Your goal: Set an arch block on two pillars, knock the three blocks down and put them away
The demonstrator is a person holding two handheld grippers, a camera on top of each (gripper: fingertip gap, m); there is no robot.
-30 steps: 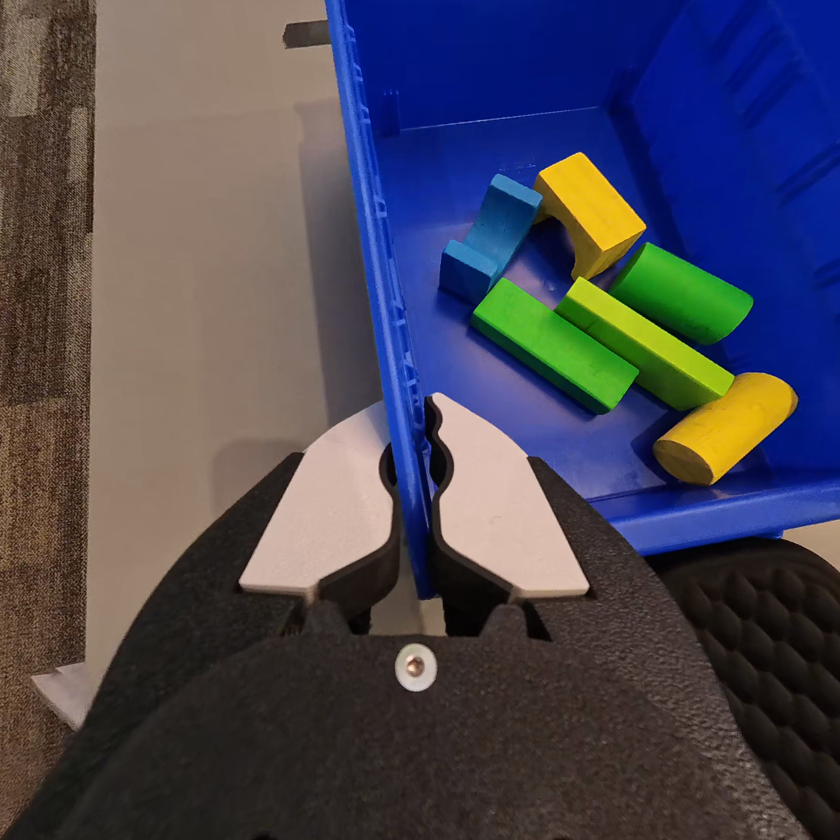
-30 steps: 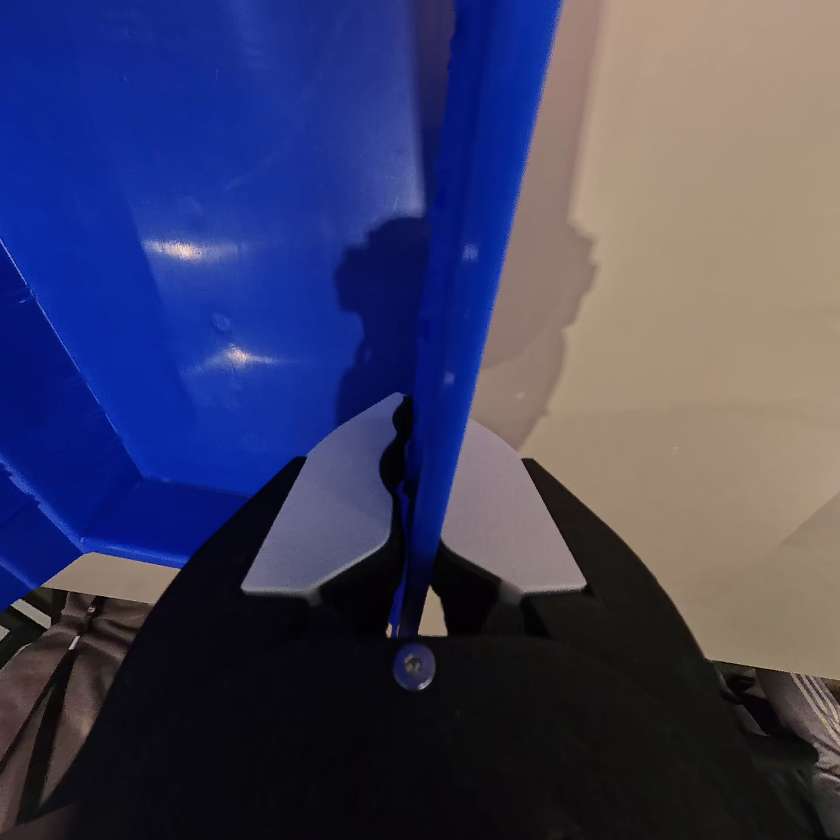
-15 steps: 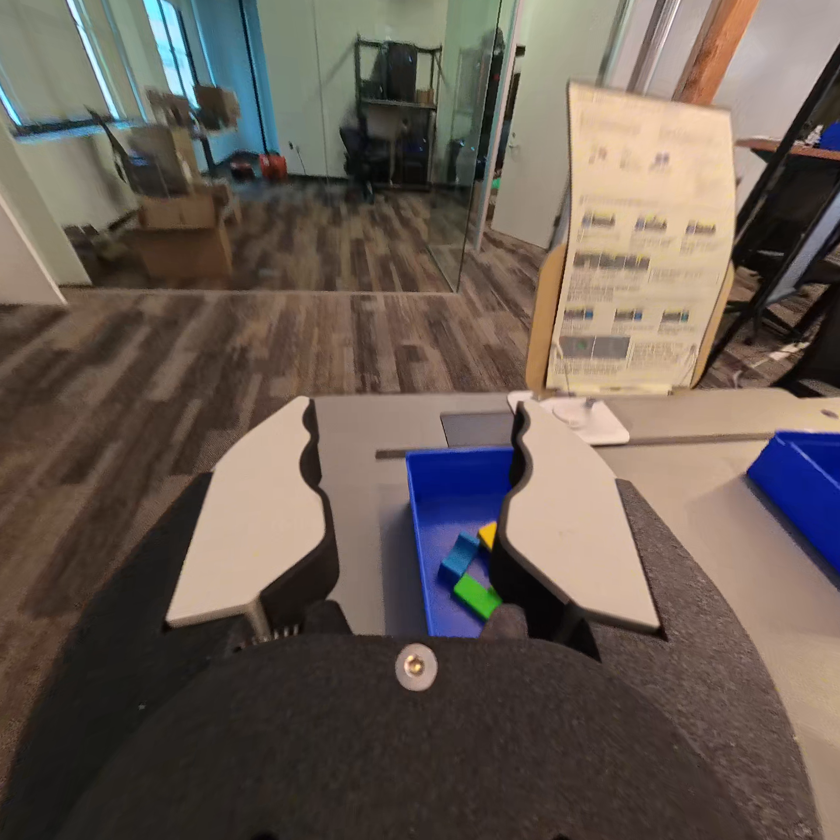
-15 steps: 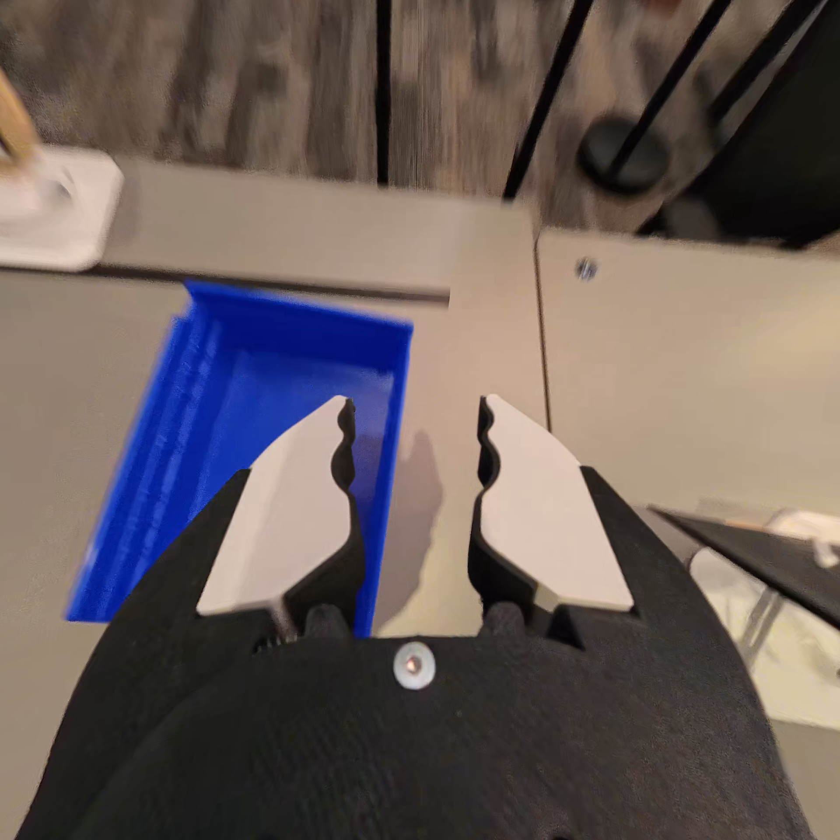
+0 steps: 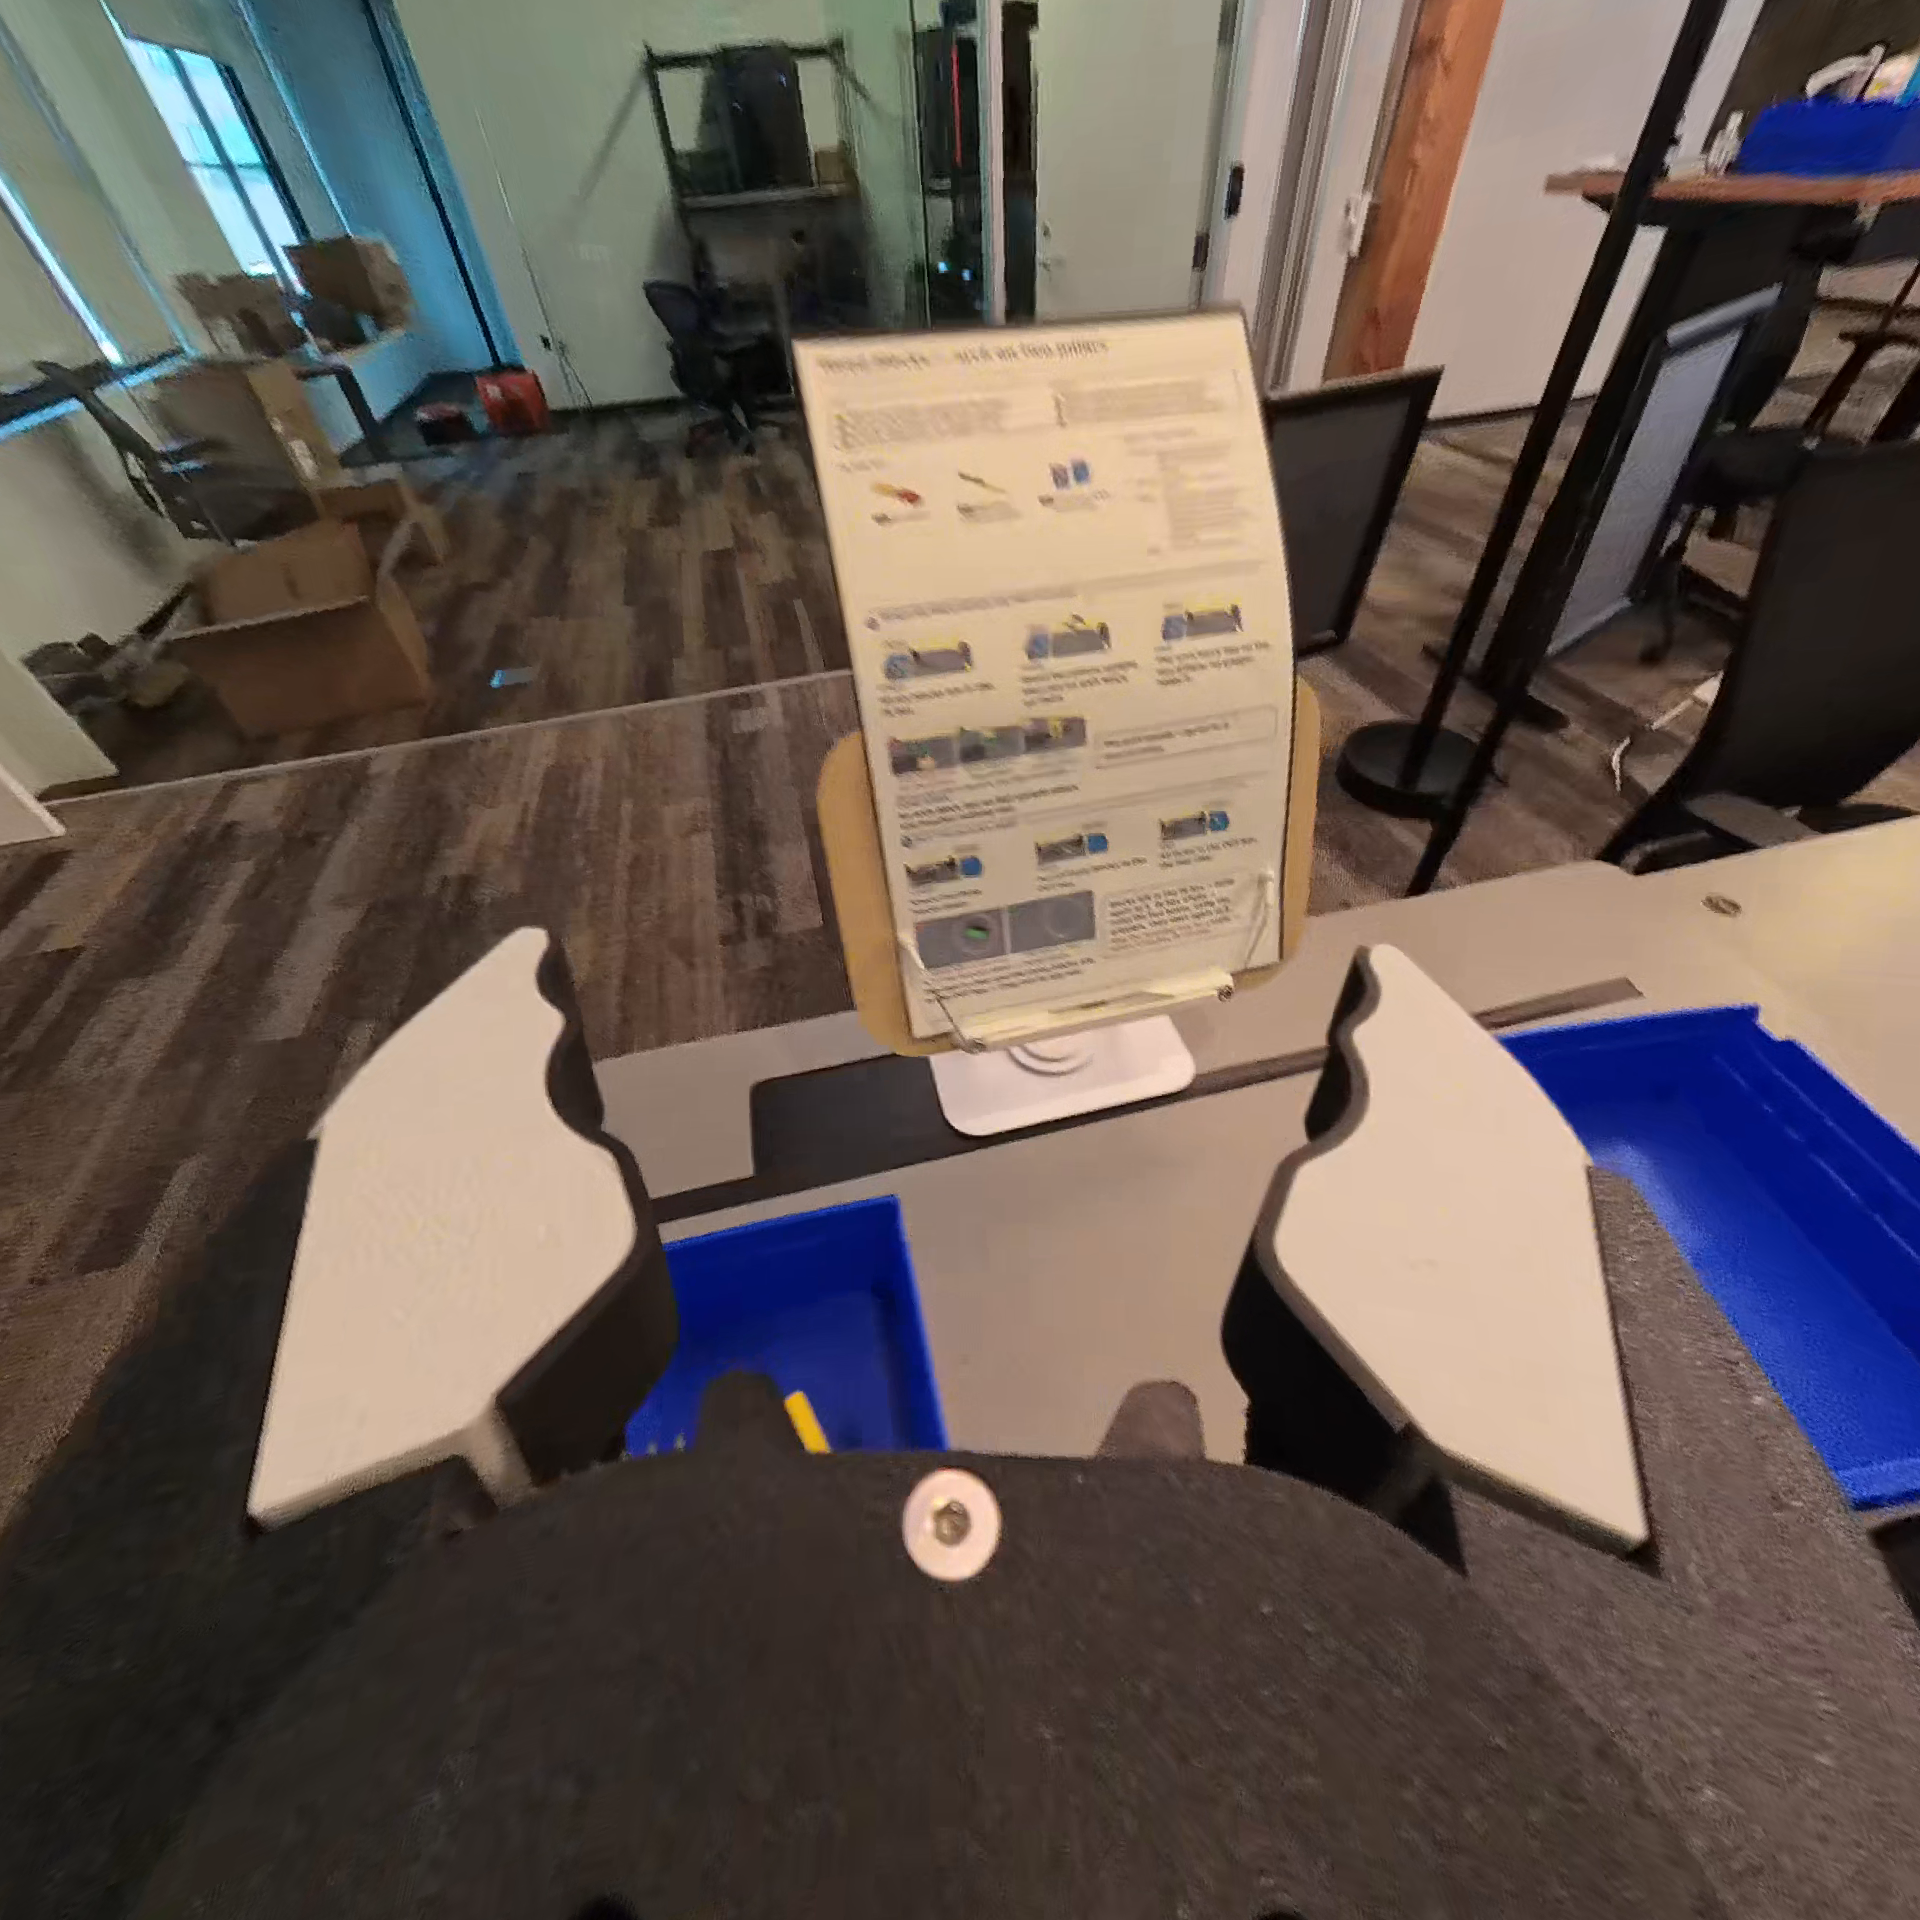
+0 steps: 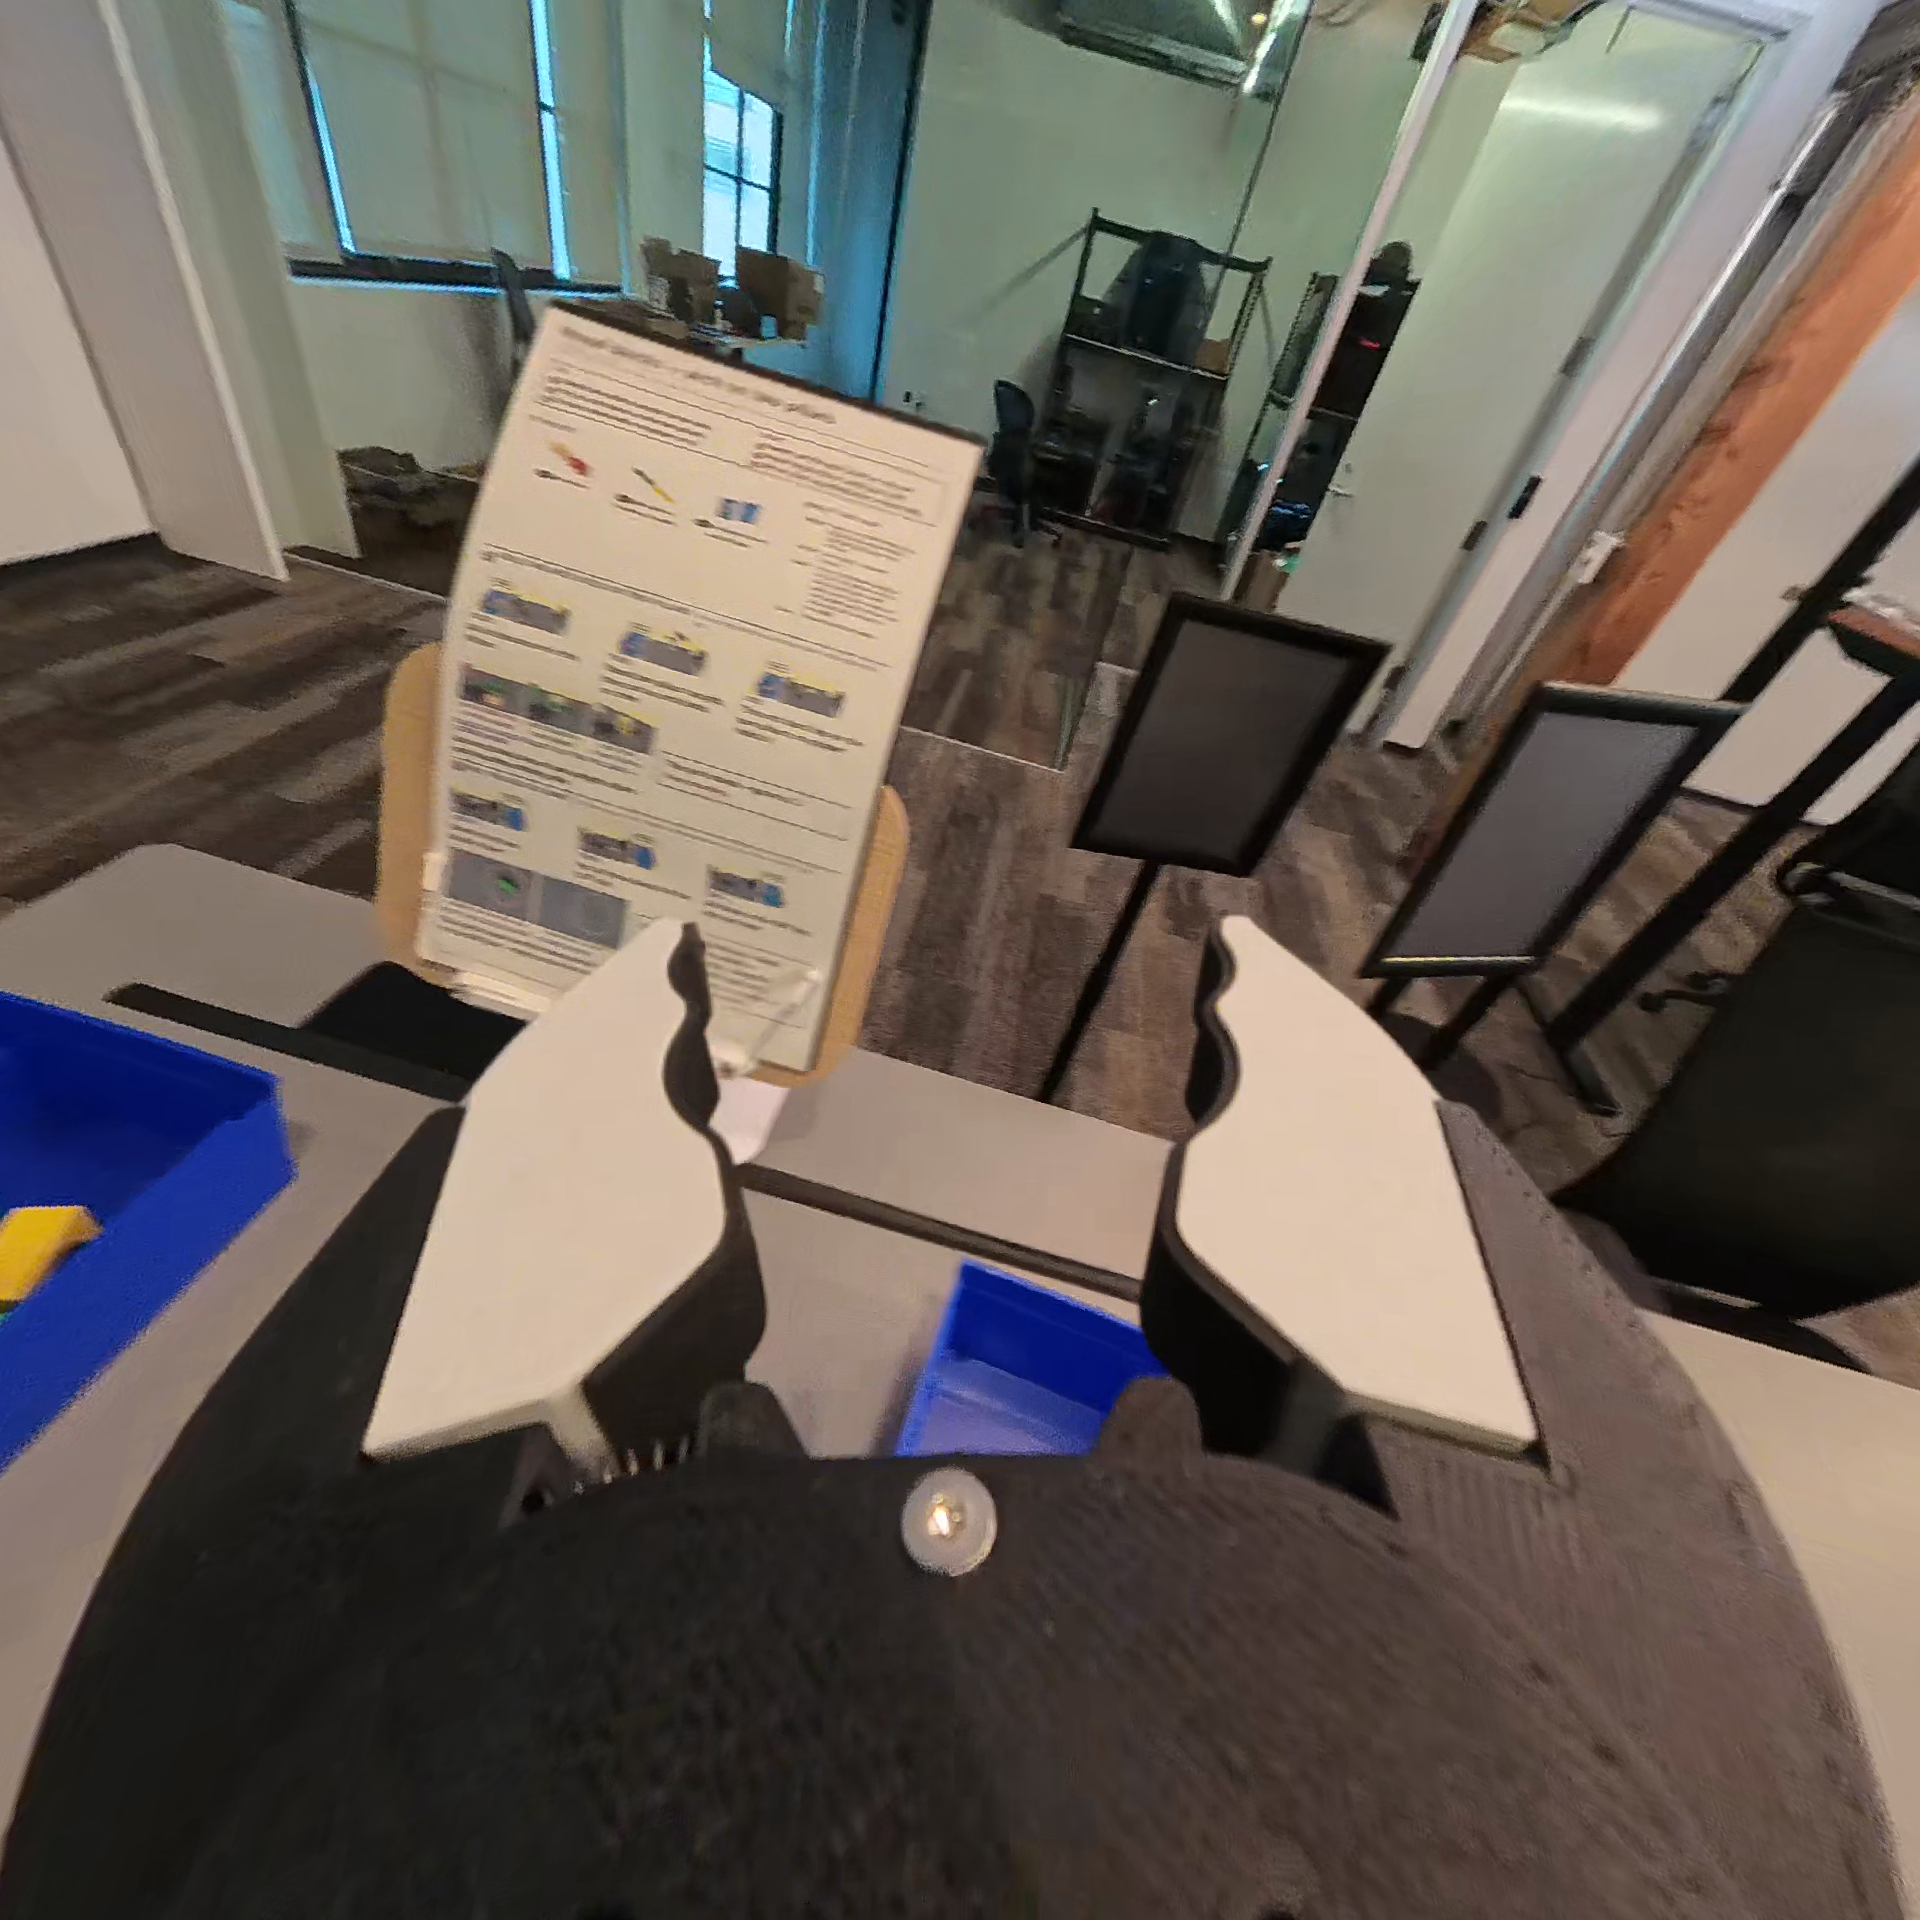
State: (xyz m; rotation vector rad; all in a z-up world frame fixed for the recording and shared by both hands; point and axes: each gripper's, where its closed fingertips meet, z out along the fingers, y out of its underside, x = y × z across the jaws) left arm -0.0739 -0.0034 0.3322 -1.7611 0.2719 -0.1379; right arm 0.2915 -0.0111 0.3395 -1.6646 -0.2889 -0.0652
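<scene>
Overhead, both tools held raised above the grey tabletop (image 5: 1081, 1268), neither touching anything. Left gripper (image 5: 945, 1049): grey-faced fingers spread wide, nothing between them. Right gripper (image 6: 951, 1023): likewise spread apart and empty.

Left wrist view: blue plastic bin (image 5: 821, 1299) low between the fingers, near the table's left edge; a sliver of a yellow block (image 5: 805, 1418) shows inside it, the rest hidden behind the gripper body. Second blue plastic bin (image 5: 1745, 1195) to the right, well apart from the first; what shows of its inside holds no blocks.

Right wrist view: the bin with blocks sits at the left edge, a yellow wooden block (image 6: 42, 1242) lying in it, a trace of green under that. The other bin peeks out between the fingers.

White printed instruction sheet (image 5: 1070, 665) stands upright on a tan stand with white base at the table's far edge, between the two bins. Dark wood-pattern floor (image 5: 416, 831) beyond. Two black-framed panels on stands (image 6: 1226, 727) on the floor past the table, right wrist view.
</scene>
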